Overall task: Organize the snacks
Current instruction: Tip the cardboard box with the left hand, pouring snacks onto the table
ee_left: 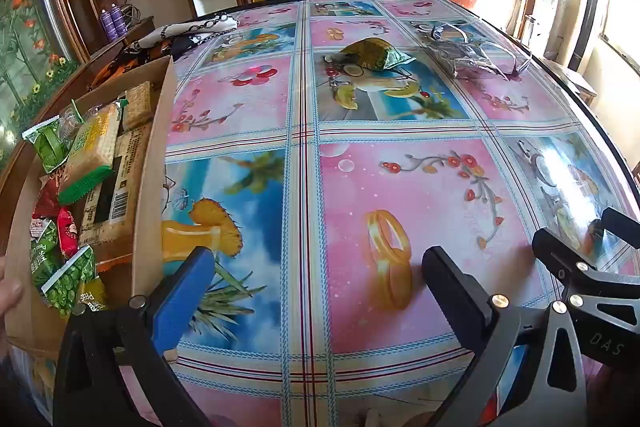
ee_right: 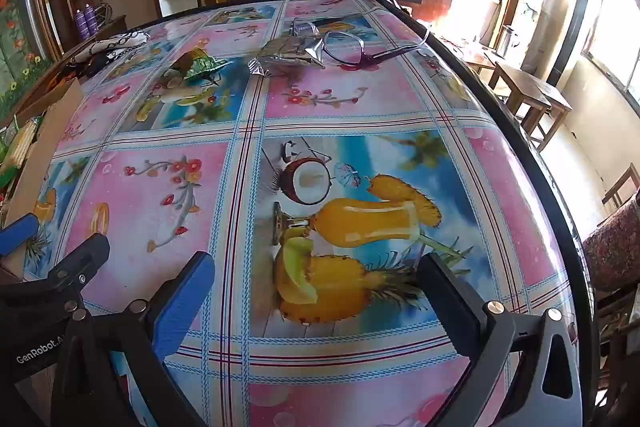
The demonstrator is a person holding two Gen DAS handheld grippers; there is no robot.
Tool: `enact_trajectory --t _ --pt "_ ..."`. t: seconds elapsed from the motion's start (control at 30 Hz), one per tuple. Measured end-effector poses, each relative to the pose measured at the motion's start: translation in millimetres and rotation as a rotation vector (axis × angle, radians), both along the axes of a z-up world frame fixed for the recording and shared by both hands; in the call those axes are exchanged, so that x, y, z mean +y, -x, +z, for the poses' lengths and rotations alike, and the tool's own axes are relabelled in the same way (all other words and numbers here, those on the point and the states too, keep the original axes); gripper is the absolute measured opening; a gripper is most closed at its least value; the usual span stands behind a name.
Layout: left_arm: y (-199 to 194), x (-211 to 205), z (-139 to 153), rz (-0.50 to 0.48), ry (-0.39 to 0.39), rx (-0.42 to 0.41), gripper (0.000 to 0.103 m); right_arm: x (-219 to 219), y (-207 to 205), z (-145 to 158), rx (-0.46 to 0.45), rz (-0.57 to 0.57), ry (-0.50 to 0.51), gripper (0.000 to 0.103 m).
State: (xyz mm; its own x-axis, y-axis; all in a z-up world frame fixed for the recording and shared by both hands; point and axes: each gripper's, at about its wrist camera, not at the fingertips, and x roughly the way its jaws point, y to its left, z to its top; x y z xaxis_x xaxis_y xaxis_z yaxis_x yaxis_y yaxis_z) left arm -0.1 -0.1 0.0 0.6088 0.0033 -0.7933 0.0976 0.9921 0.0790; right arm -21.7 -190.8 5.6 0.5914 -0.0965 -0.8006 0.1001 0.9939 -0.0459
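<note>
Green and gold foil marks the loose packet (ee_left: 374,55), lying alone on the far half of the table (ee_left: 400,187), with a silver packet (ee_left: 466,61) just beside a pair of glasses (ee_right: 360,51) farther right. The box (ee_left: 150,187) at the left edge already holds many snacks, green pea bags and cracker packs among them.

Both tools hover low over the near cloth, well short of either packet. The left gripper (ee_left: 316,283) stands wide and holds nothing; the right gripper (ee_right: 316,283) is equally wide and bare.

A likely slip: thin foil lying flat may slide on the glossy cloth, so the fingers close on nothing. Reaching for the silver packet could snag the glasses, since they touch or nearly touch.

Only the left view shows the box's contents. The right view shows the glasses plainly, where the left gives glare.
</note>
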Motion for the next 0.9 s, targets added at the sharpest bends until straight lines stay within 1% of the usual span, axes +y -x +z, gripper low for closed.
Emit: enact_trajectory --t 0.03,0.17,0.23,0.33,0.5,0.67,0.73,0.9 --pt "0 0 0 0.0 0.0 0.0 0.103 -1 0 0 -0.002 0.0 -0.018 0.102" --pt "0 0 0 0.0 0.006 0.003 0.103 -1 0 0 -0.001 0.0 -0.017 0.102" --pt "-1 3 -1 0.0 0.029 0.013 0.103 -1 0 0 -0.001 0.0 -0.015 0.102" --pt "-1 8 -1 0.035 0.037 0.014 0.103 -1 0 0 -0.001 0.0 -0.016 0.102" --pt "-4 10 -4 0.032 0.043 0.017 0.103 -1 0 1 -0.001 0.0 -0.015 0.102" --pt "-6 17 -3 0.065 0.051 0.017 0.103 0 0 0 -0.001 0.0 -0.015 0.102" --pt "-7 19 -4 0.062 0.077 0.023 0.103 0 0 0 -0.001 0.0 -0.015 0.102" --pt "-6 15 -4 0.062 0.068 0.024 0.103 0 0 0 0.0 0.0 -0.014 0.102"
